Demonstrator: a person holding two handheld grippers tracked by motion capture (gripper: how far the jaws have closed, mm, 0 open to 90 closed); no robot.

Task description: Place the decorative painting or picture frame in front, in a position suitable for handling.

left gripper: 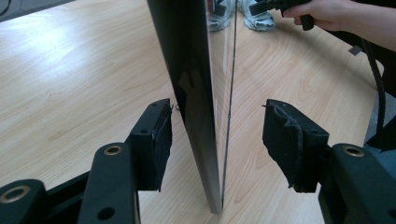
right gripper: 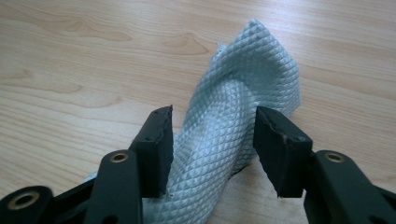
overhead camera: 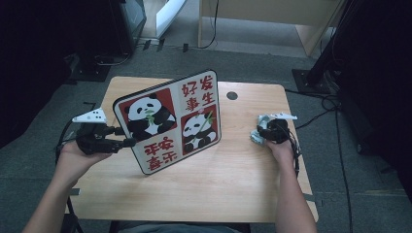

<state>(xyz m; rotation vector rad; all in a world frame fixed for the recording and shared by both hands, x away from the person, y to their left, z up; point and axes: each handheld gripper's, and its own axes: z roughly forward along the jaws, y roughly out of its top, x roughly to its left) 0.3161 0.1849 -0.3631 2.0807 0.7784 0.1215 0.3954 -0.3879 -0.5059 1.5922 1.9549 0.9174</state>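
Note:
A tall board (overhead camera: 167, 121) printed with pandas and red characters stands tilted on its lower edge on the wooden table (overhead camera: 218, 184). My left gripper (overhead camera: 124, 136) reaches to its left edge. In the left gripper view the board's dark edge (left gripper: 201, 93) runs between the jaws of the left gripper (left gripper: 217, 135): one pad is at its face, the other stands well apart. At the table's right side a pale, quilted cloth (overhead camera: 256, 136) lies bunched. My right gripper (right gripper: 212, 140) is down over the cloth (right gripper: 247, 79), a raised fold between its open jaws, which touch it lightly.
A round dark hole (overhead camera: 231, 95) sits near the table's far edge. Beyond the table are grey carpet, cables and dark stands. A light wooden desk (overhead camera: 272, 14) stands at the back. The person's forearms come in over the near edge.

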